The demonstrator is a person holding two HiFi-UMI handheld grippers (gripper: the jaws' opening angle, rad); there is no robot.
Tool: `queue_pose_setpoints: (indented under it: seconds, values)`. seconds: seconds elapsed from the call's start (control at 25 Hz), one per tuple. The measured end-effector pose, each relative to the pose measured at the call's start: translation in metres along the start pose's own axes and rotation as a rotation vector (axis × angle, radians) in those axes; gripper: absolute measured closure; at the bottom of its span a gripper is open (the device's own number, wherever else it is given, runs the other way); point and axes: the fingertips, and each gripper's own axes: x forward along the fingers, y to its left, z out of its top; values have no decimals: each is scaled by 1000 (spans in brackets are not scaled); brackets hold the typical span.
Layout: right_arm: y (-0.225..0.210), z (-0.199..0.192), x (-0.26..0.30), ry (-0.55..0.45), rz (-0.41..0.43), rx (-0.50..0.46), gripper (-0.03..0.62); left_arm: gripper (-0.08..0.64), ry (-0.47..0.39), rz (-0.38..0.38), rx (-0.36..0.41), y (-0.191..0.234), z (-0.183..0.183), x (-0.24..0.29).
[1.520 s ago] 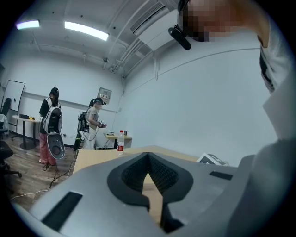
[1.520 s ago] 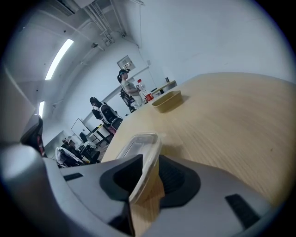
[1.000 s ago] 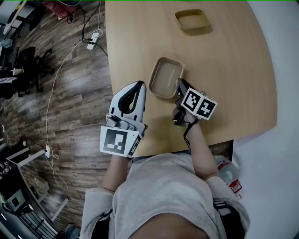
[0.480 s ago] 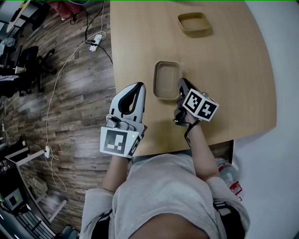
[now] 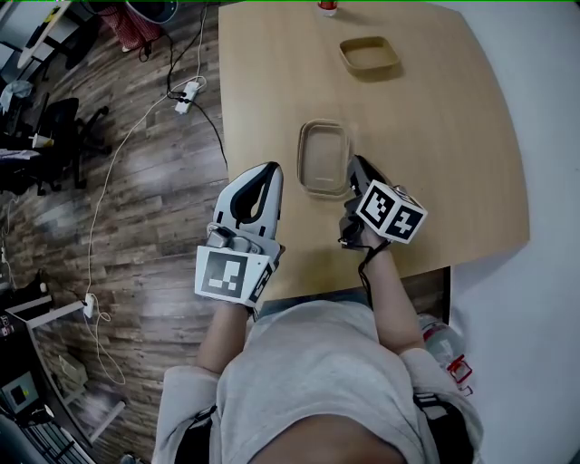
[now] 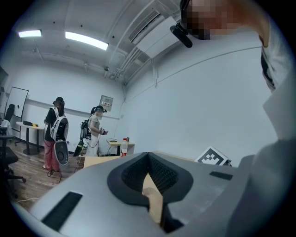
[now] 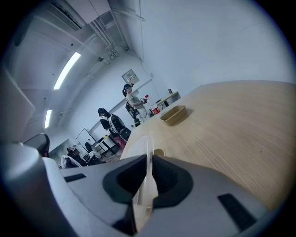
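Note:
In the head view a clear plastic lid (image 5: 323, 156) lies over a shallow tan container on the wooden table (image 5: 453, 163). My right gripper (image 5: 354, 167) is shut on the lid's near right edge. From the right gripper view the lid (image 7: 148, 150) shows edge-on, a thin clear sheet pinched between the shut jaws of the right gripper (image 7: 149, 163). My left gripper (image 5: 268, 169) hovers at the table's left edge, just left of the lid, and touches nothing. In its own view the left gripper (image 6: 148, 155) is shut with nothing in it.
A second tan container (image 5: 369, 54) (image 7: 173, 115) stands open farther back on the table, and a red-capped bottle (image 5: 326, 6) (image 6: 123, 146) at the far edge. Left of the table, cables and a power strip (image 5: 188, 91) lie on the wood floor. Two people (image 6: 95, 132) stand in the room behind.
The lid in the right gripper has turned from a tilted face to edge-on and now lies flatter over the container. The left gripper has hardly moved.

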Motion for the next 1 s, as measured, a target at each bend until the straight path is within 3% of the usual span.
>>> queue_pose_setpoints:
  seconds: [0.4,1.0]
  values:
    - [31,20,-68,-118,49,-72,548,546,-61,-19,22,-25,24,-35]
    - [76,12,-163,-260,107,-164,548,545,-128,-32,49,-63,41,-103]
